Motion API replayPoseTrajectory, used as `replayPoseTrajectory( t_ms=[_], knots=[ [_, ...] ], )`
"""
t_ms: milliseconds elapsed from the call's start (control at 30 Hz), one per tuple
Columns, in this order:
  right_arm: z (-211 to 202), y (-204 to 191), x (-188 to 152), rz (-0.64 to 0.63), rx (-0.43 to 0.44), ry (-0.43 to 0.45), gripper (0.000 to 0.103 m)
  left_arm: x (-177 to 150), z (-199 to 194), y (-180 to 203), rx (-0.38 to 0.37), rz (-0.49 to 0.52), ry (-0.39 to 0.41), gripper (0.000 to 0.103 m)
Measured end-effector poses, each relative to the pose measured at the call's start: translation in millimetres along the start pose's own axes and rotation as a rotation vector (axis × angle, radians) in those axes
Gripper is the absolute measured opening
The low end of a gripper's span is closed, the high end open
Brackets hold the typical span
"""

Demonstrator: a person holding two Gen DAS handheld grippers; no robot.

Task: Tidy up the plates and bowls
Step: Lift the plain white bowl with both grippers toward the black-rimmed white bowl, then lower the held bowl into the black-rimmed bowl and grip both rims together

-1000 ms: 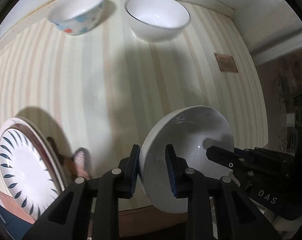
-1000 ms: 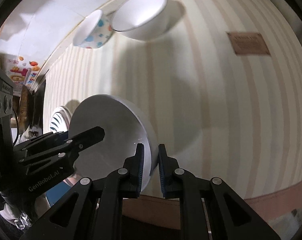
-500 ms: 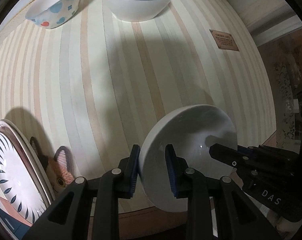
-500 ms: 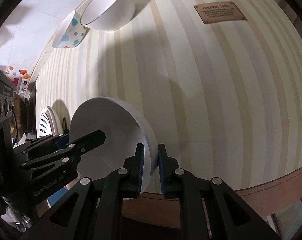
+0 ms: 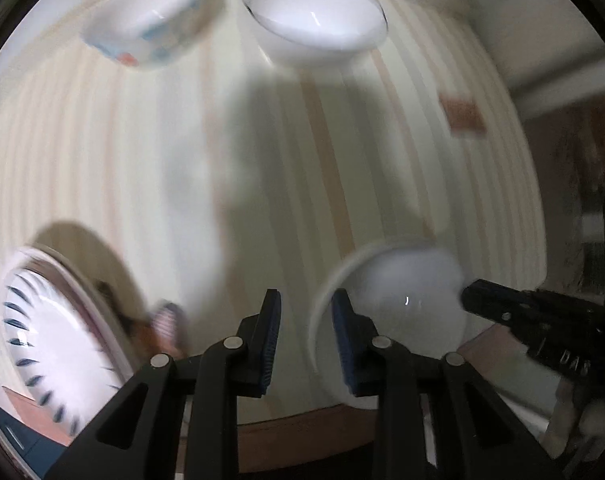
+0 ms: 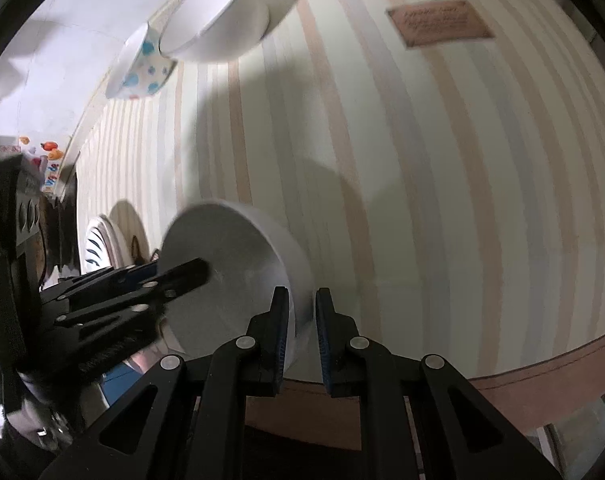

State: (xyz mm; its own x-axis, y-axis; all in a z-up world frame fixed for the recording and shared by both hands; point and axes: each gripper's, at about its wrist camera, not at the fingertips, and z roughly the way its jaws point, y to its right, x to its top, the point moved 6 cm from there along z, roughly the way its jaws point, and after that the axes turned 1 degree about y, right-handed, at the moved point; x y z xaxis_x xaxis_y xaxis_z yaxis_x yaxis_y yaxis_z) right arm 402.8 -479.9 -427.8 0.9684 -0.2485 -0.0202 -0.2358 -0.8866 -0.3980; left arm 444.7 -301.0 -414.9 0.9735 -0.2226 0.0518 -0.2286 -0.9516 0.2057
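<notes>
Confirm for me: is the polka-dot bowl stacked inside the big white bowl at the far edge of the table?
No, the polka-dot bowl sits by itself beside the big white bowl, each resting directly on the striped tablecloth.

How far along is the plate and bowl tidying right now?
Looks done: the plates are piled together, and the spotted bowl and dark-rimmed bowl sit side by side. In hand: the right claw pinches the white bowl; the left claw has just been opening around its rim. Probably left: setting it with the bowls.
</notes>
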Motion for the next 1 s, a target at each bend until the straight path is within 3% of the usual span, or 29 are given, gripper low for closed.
replayPoseTrajectory(
  t_ms=[67,200,267,500,700,767,833,1000],
  knots=[
    [-20,1,15,0.007,0.002,0.033,0.018,23,-20,-10,0.005,-0.036,0.063,0.027],
    [-53,-7,63,-0.019,0.01,0.13,0.04,83,-38,-27,0.026,-0.074,0.151,0.027],
    [-59,-15,97,-0.042,0.007,0.178,0.042,106,-36,-32,0.032,-0.083,0.165,0.027],
    [-29,-31,192,-0.025,0.036,0.197,0.042,168,3,-33,0.026,-0.08,0.111,0.027],
    [9,-37,224,0.014,0.061,0.156,0.042,187,37,-34,0.014,-0.082,0.037,0.027],
    [21,-39,227,0.017,0.046,0.14,0.038,189,40,-33,0.004,-0.077,0.044,0.023],
    [31,-40,229,0.012,0.031,0.129,0.019,190,40,-34,0.013,-0.069,0.051,0.021],
    [35,-44,229,-0.007,-0.012,0.148,0.015,184,36,-32,0.017,-0.055,0.057,0.021]
  ],
)
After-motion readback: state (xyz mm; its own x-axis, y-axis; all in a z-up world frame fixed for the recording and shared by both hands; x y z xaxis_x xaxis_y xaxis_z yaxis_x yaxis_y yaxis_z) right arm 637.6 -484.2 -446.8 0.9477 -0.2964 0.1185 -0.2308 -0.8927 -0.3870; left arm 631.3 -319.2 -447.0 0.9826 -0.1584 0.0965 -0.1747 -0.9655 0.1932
